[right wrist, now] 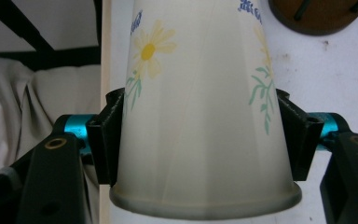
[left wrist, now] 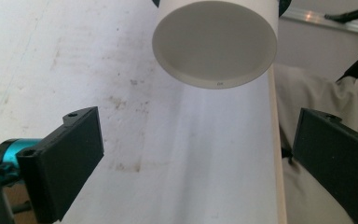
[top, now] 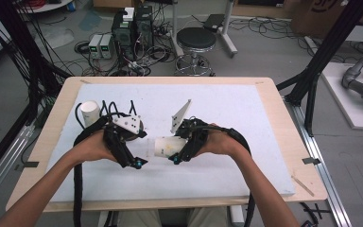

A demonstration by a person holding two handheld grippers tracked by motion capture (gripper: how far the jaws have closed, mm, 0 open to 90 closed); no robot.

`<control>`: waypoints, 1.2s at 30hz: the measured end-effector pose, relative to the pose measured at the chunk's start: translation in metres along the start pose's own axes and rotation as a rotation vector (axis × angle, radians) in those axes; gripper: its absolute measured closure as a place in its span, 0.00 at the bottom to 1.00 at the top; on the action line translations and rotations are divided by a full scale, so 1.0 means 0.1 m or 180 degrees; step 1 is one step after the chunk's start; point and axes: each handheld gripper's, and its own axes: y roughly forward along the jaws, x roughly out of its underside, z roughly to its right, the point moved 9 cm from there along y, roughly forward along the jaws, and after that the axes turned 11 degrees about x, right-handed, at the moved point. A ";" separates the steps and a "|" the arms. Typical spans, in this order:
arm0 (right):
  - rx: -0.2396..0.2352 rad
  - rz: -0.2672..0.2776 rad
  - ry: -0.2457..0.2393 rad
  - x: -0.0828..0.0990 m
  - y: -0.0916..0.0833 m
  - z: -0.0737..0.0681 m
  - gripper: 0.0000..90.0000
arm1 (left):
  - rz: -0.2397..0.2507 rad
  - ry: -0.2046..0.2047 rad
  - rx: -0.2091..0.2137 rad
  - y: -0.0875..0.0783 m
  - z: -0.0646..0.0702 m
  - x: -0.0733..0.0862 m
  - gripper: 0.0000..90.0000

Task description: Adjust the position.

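Note:
A paper cup (top: 163,146) printed with yellow flowers hangs level above the white table top, held near its rim. My right gripper (top: 176,157) is shut on this cup (right wrist: 196,93), one pad on each side of its wall. The cup's plain white base (left wrist: 214,44) faces my left gripper (top: 136,162), a short way off. The left gripper (left wrist: 196,158) stands wide open with nothing between its fingers (left wrist: 60,158). Both grippers are held above the middle of the table, near the front.
A second white cup (top: 90,112) stands upright at the back left of the white mat (top: 246,109). A brown round thing (right wrist: 314,14) lies on the mat beyond the held cup. A stool (top: 196,40) and electronics stand on the floor behind the table.

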 end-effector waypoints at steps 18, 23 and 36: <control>0.0013 -0.0192 -0.0060 0.03 0.05 0.02 0.34 | -0.0229 0.0106 0.0030 0.16 -0.03 -0.16 0.02; 0.0005 -0.0173 -0.0083 0.02 0.07 0.02 0.33 | -0.0237 0.0138 0.0069 0.23 -0.03 -0.22 0.02; -0.0013 -0.0169 -0.0099 0.01 0.06 0.00 0.33 | -0.0231 0.0191 0.0083 0.35 -0.06 -0.30 0.02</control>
